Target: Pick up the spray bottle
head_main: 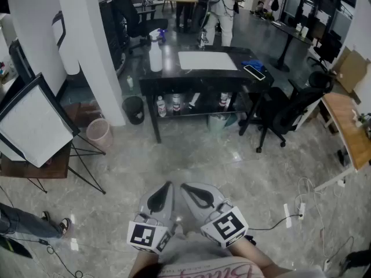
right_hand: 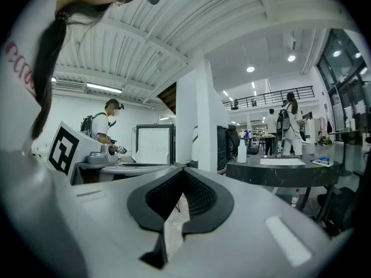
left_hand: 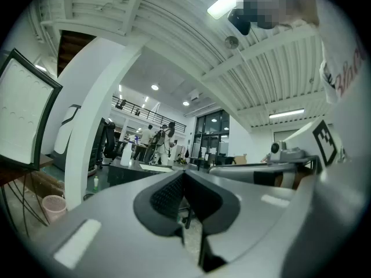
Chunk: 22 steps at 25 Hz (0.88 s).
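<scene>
The spray bottle (head_main: 155, 55), white and translucent, stands upright on the left end of a black table (head_main: 191, 77) across the room. It shows small and far off in the left gripper view (left_hand: 126, 153) and in the right gripper view (right_hand: 242, 151). My left gripper (head_main: 168, 184) and right gripper (head_main: 184, 186) are held side by side close to my body at the bottom of the head view, both pointing toward the table. Each is shut with nothing between its pads, as both gripper views (left_hand: 184, 175) (right_hand: 184, 172) show.
A white sheet (head_main: 207, 60), a blue cloth (head_main: 253, 64) and a dark phone (head_main: 254, 72) lie on the table; bottles stand on its lower shelf (head_main: 174, 104). Around it: black office chair (head_main: 287, 112), black bin (head_main: 134, 109), pink basket (head_main: 99, 133), white pillar (head_main: 87, 39), white panel on a stand (head_main: 32, 120), floor cables (head_main: 301, 210).
</scene>
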Available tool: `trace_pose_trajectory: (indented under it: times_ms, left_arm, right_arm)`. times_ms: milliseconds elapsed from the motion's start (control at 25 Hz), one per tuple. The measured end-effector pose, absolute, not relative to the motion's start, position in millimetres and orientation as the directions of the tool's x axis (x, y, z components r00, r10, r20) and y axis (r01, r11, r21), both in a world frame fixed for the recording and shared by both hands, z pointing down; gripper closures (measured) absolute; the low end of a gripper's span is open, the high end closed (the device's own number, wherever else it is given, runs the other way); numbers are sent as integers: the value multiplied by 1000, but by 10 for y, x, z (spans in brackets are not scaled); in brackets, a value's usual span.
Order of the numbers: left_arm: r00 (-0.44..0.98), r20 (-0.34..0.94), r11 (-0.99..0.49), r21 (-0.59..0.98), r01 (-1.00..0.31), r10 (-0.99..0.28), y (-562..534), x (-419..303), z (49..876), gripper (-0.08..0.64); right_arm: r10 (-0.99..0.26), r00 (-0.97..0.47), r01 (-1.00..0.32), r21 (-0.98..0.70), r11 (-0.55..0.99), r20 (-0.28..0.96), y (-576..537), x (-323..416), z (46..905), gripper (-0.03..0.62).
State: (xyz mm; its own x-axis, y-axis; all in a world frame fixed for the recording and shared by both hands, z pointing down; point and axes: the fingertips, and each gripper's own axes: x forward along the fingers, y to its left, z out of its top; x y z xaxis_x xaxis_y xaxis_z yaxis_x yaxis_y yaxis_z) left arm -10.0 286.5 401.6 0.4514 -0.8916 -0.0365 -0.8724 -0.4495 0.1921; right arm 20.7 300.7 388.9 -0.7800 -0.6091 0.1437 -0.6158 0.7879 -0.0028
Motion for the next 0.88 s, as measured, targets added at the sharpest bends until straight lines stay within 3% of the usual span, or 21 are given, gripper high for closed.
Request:
trace_pose_trajectory:
  times_ms: [520, 880]
  left_arm:
    - [398, -41, -398, 199, -896, -916, 2950, 101, 4030, 561]
    - [382, -27, -380, 188, -906, -924, 2439, 32, 4071, 560]
  right_arm:
    - [-570, -808, -575, 6, 818, 152, 3149, 529, 3952, 591]
    - [-551, -819, -558, 6, 830, 160, 2698, 489, 4001, 591]
